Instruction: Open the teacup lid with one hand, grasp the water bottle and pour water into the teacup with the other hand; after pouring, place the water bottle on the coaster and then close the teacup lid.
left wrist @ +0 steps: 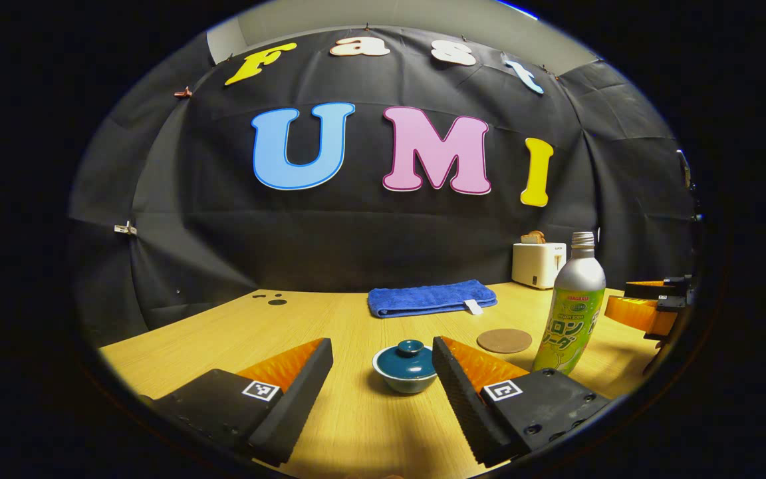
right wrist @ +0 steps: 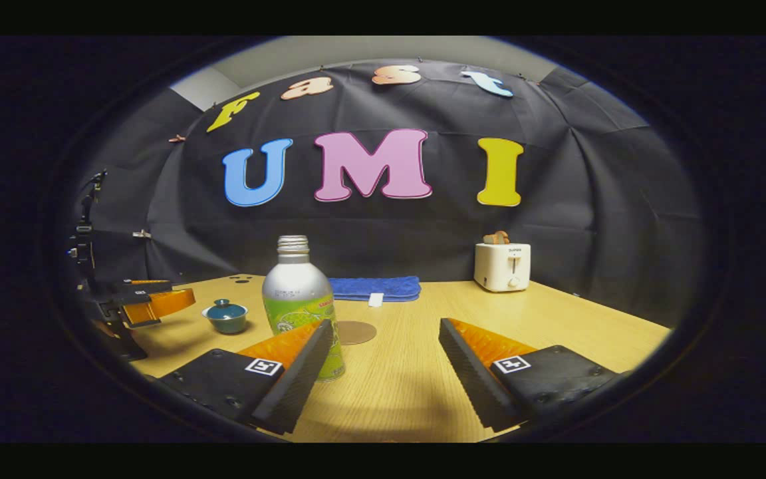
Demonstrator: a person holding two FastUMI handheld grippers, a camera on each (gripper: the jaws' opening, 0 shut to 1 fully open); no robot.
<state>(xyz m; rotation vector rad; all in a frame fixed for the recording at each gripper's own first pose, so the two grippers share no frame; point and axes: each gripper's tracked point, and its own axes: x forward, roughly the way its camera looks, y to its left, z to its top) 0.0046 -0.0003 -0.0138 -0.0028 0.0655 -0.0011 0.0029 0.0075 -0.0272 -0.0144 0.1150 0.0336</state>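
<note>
The teacup (left wrist: 405,372) stands on the wooden table (left wrist: 356,426) with its lid (left wrist: 409,356) seated on top, so what it holds cannot be seen. In the left gripper view it sits just ahead of the left gripper (left wrist: 383,372), framed between the two spread fingers but touched by neither; that gripper is released and holds nothing.

To the cup's right stands the water bottle (left wrist: 572,306), upright, its neck bare of a cap; its metal body hides how full it is. Between cup and bottle, slightly farther back, lies the round coaster (left wrist: 504,340), flat, with nothing on it.

In the right gripper view the right gripper (right wrist: 383,346) is likewise spread wide and grasps nothing; the bottle (right wrist: 300,299) rises just behind its left finger, whether touching it I cannot tell. The cup (right wrist: 226,315) shows farther left, near the other gripper.

Behind these a folded blue towel (left wrist: 431,297) lies along the back of the table, and a white toaster (left wrist: 538,264) with bread in its slot stands at the far right corner.
</note>
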